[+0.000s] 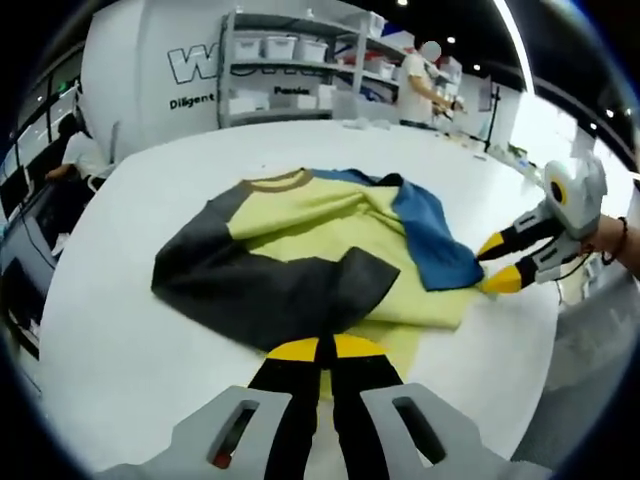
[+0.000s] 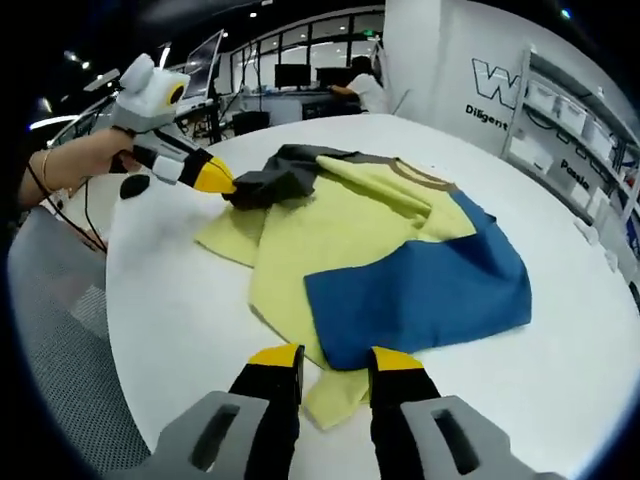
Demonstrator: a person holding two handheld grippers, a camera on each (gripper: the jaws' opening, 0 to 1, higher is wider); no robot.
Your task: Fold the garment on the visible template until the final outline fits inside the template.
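Pinched together, my left gripper [image 1: 320, 349] clamps the grey sleeve [image 1: 270, 285] of the garment [image 1: 320, 230] spread on the white table [image 1: 120, 350]; my right gripper [image 1: 500, 262] reaches the blue sleeve [image 1: 430, 235]. Right gripper view: my right gripper [image 2: 335, 358] stands apart around the yellow hem [image 2: 335, 395], gripping nothing

Shelf [image 1: 285, 70] lettering on the far wall is cut off and unreadable. Garment [image 2: 380, 250] hem partly hidden beneath its folded blue sleeve [image 2: 420, 290]. Template not discernible.
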